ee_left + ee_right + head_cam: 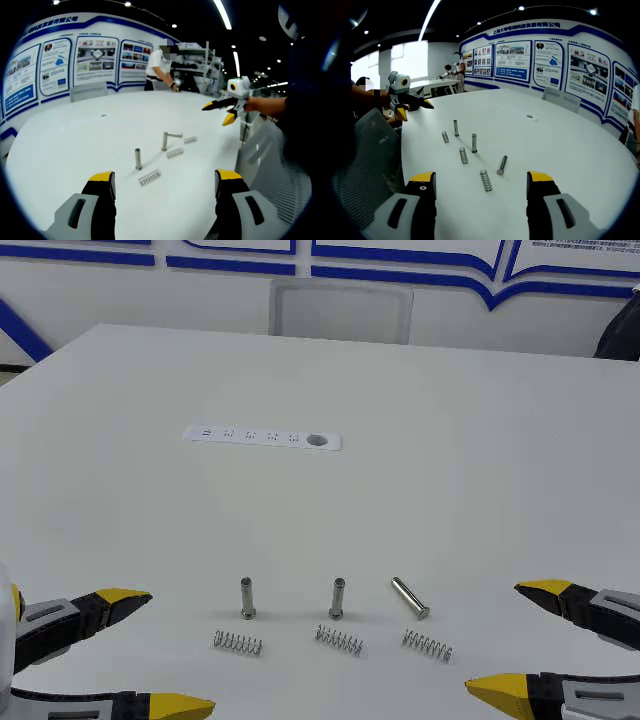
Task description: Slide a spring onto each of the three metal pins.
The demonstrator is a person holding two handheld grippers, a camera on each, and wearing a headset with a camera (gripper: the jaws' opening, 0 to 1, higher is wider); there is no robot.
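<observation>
Near the front edge of the counter (420, 390), the left pin (247, 597) and middle pin (337, 598) stand upright and the right pin (409, 597) lies tipped over. Just in front of each sits its own: left spring (238, 642), middle spring (339, 640), right spring (427, 644). Left gripper (181, 649) and right gripper (492, 635) flank them, fingers (102, 177) wide open, holding nothing. Springs look light, squishy and rolly, so I'd pinch gently across the coils near one end. Pins look stiff and slick.

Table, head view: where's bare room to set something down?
Free: the stretch of table between the socket strip and the pins, plus both sides of that strip. Crowded: the near edge, pins and springs in a row between the left hand-held gripper and right hand-held gripper.
</observation>
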